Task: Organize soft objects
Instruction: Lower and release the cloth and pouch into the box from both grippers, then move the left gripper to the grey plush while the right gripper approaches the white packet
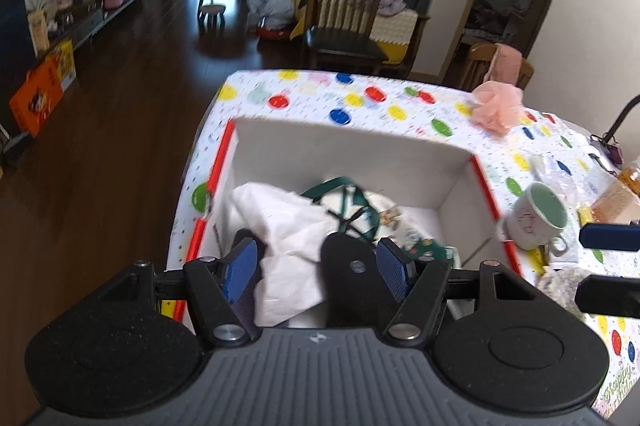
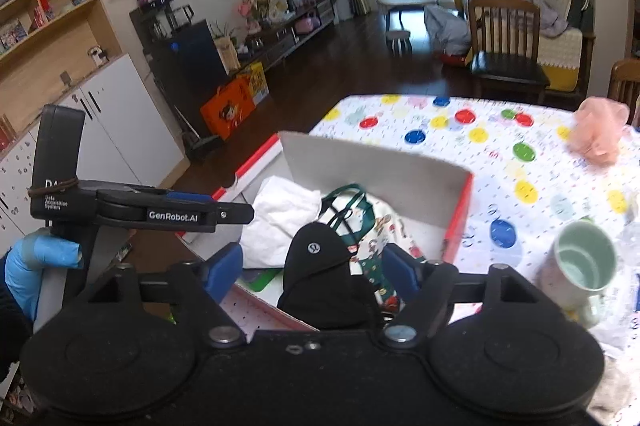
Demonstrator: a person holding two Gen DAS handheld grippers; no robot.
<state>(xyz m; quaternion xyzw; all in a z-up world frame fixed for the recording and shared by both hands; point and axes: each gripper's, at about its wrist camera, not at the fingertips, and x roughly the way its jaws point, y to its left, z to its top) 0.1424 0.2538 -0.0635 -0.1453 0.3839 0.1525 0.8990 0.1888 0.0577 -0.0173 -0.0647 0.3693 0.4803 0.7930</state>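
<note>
A: Item one, black cap?
B: In the red-edged box on the dotted worktop, long axis 6 to 12 o'clock, narrow end toward 12, beside white cloth and green-handled bag.
A: Hand-held grippers?
B: Left hand-held gripper wide open over the cloth and cap, gripping nothing. Right hand-held gripper wide open, cap between its fingers, contact unclear.

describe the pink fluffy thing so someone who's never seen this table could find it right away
Start at the polka-dot tablecloth and look past the white box to the far right corner. The pink mesh puff lies there alone, the only frilly peach-pink item, well beyond the green-lined mug.
</note>
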